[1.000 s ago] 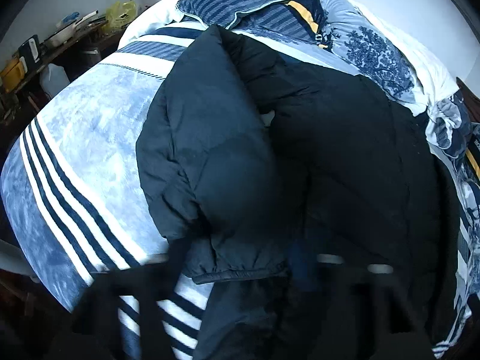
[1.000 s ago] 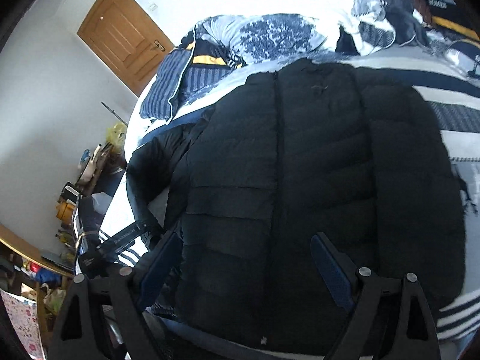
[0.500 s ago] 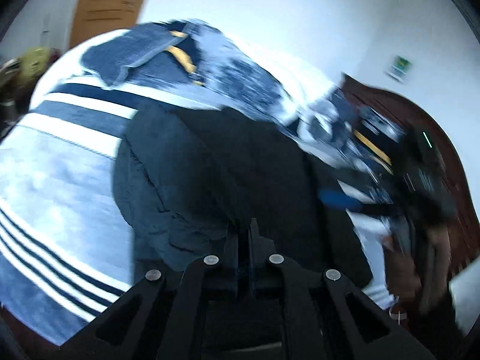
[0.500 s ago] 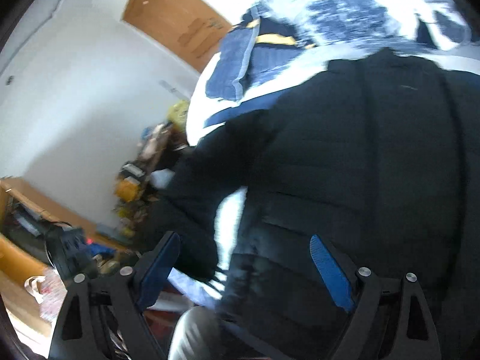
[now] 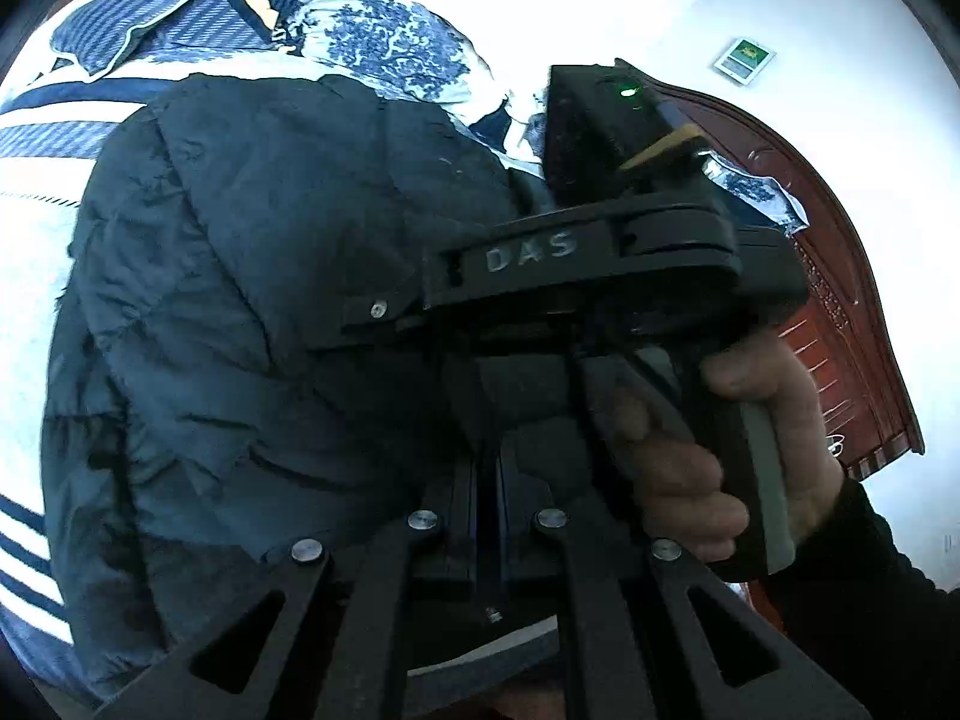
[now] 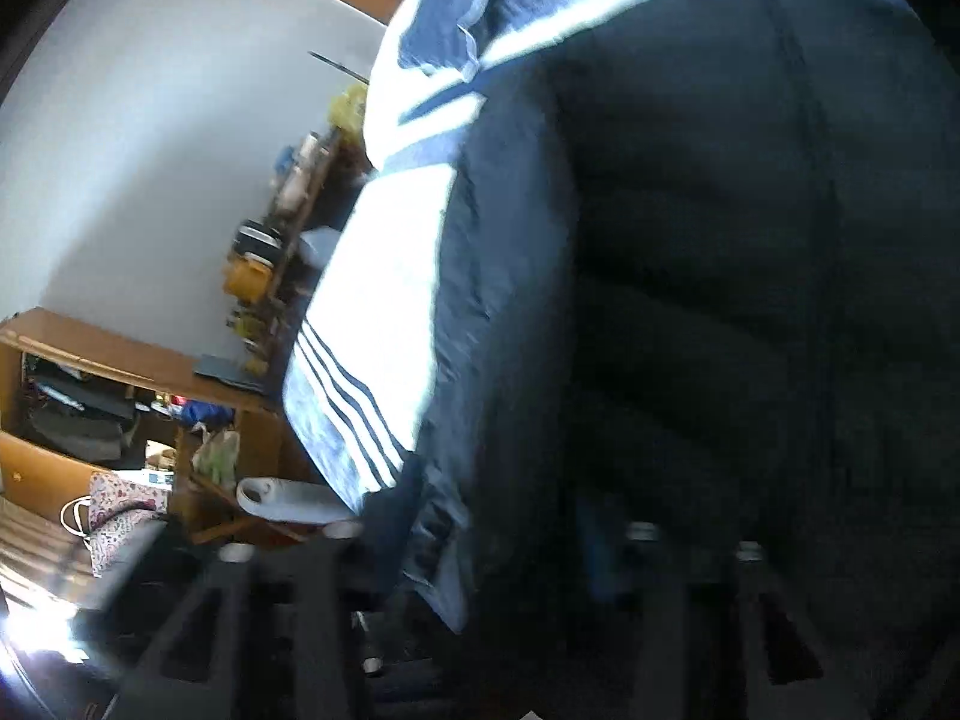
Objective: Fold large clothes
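A black puffer jacket (image 5: 252, 276) lies on a bed with a blue and white striped cover (image 5: 36, 222). My left gripper (image 5: 486, 480) is shut, its fingers pressed together low in the left wrist view over the jacket; whether cloth is pinched between them is hidden. The right gripper's black body (image 5: 600, 276) crosses that view, held by a hand (image 5: 690, 468). In the right wrist view the jacket (image 6: 720, 300) fills the right side. My right gripper (image 6: 498, 534) is blurred and dark against the jacket's hem, its fingers wide apart.
Pillows and patterned bedding (image 5: 372, 42) lie at the bed's head by a dark wooden headboard (image 5: 840, 330). A cluttered side table (image 6: 282, 222) and wooden shelves (image 6: 72, 396) stand beside the bed. A white bottle (image 6: 282, 501) lies near the bed's corner.
The left gripper has swung right and closer to the jacket, so the right gripper's body now fills its view. The right gripper has moved down to the jacket's hem.
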Demonstrator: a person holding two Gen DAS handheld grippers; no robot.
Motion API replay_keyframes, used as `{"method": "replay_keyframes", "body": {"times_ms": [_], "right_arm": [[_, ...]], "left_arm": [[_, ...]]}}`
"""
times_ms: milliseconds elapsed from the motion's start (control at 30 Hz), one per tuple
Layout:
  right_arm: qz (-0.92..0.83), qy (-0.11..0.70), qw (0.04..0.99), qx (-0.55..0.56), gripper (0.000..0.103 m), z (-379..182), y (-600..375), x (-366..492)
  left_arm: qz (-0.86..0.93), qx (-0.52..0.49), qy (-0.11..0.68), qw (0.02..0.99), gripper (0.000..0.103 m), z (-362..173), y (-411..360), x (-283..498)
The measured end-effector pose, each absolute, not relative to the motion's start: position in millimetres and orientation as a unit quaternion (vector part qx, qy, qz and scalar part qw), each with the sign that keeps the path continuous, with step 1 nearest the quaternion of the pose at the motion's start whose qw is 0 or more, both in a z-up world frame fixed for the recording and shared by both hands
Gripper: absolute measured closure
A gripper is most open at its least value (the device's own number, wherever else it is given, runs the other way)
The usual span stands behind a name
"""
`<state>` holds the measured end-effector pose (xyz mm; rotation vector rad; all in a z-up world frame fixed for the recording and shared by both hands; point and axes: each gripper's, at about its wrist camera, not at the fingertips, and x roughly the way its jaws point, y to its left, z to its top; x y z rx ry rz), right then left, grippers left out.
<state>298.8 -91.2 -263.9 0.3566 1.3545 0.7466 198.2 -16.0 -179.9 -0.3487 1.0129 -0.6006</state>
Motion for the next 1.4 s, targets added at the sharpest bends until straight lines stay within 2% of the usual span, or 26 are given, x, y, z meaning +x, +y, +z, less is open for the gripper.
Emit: {"method": "replay_keyframes", "body": {"times_ms": [100, 167, 267, 300, 333, 433, 567, 667, 700, 733, 767, 800, 967, 1100, 1133, 1233, 1400], "right_arm": [[0.333, 0.618, 0.692, 0.170, 0.098, -268.9, -97.8, 307.2], [0.348, 0.599, 0.701, 0.171, 0.098, -249.1, -108.3, 310.4], [0.343, 0.573, 0.725, 0.168, 0.099, -221.6, -131.5, 307.0], [0.327, 0.566, 0.739, 0.163, 0.099, -217.2, -145.0, 306.8], [0.312, 0.565, 0.746, 0.165, 0.099, -219.4, -157.4, 306.8], [0.237, 0.573, 0.769, 0.157, 0.099, -241.2, -196.9, 309.4], [0.207, 0.606, 0.748, 0.175, 0.099, -288.7, -221.3, 313.4], [0.196, 0.607, 0.746, 0.193, 0.090, -293.8, -222.6, 311.8], [0.193, 0.606, 0.745, 0.198, 0.071, -290.9, -223.8, 310.9], [0.193, 0.599, 0.750, 0.204, 0.037, -285.6, -226.4, 307.3], [0.184, 0.585, 0.763, 0.203, 0.022, -278.4, -230.6, 301.2], [0.176, 0.571, 0.777, 0.199, 0.018, -272.4, -236.0, 293.3], [0.131, 0.563, 0.797, 0.175, 0.019, -263.3, -250.1, 275.9], [0.190, 0.522, 0.815, 0.167, 0.019, -213.5, -230.1, 274.1], [0.209, 0.514, 0.815, 0.164, 0.019, -203.0, -219.0, 278.3], [0.257, 0.514, 0.799, 0.179, 0.019, -173.4, -190.0, 309.9], [0.292, 0.534, 0.771, 0.186, 0.019, -160.9, -144.2, 395.3]], "left_arm": [[-0.300, -0.167, 0.459, 0.819, 0.098, -160.8, -19.7, 197.7], [-0.313, -0.182, 0.446, 0.818, 0.094, -145.8, -18.0, 194.8], [-0.326, -0.196, 0.440, 0.814, 0.071, -133.6, -16.8, 194.1], [-0.316, -0.195, 0.440, 0.818, 0.056, -133.4, -13.4, 195.2], [-0.306, -0.192, 0.440, 0.822, 0.047, -137.4, -13.8, 197.3], [-0.259, -0.202, 0.456, 0.827, 0.044, -152.6, 1.4, 191.4], [-0.194, -0.248, 0.487, 0.815, 0.044, -180.6, 37.5, 216.2], [-0.157, -0.258, 0.490, 0.818, 0.044, -199.0, 59.8, 220.0], [-0.149, -0.258, 0.489, 0.820, 0.044, -201.0, 66.7, 217.1], [-0.143, -0.257, 0.488, 0.822, 0.044, -206.5, 65.2, 214.5], [-0.134, -0.257, 0.487, 0.824, 0.044, -206.8, 69.5, 217.1], [-0.131, -0.258, 0.487, 0.824, 0.044, -215.1, 69.3, 218.4], [-0.110, -0.273, 0.487, 0.822, 0.043, -219.8, 87.2, 230.5], [-0.074, -0.318, 0.473, 0.819, 0.028, -218.7, 107.2, 261.5], [-0.072, -0.332, 0.469, 0.815, 0.027, -220.3, 112.9, 267.9], [-0.064, -0.402, 0.457, 0.791, 0.027, -235.1, 142.7, 313.2], [-0.051, -0.449, 0.433, 0.780, 0.029, -264.4, 178.5, 370.3]]}}
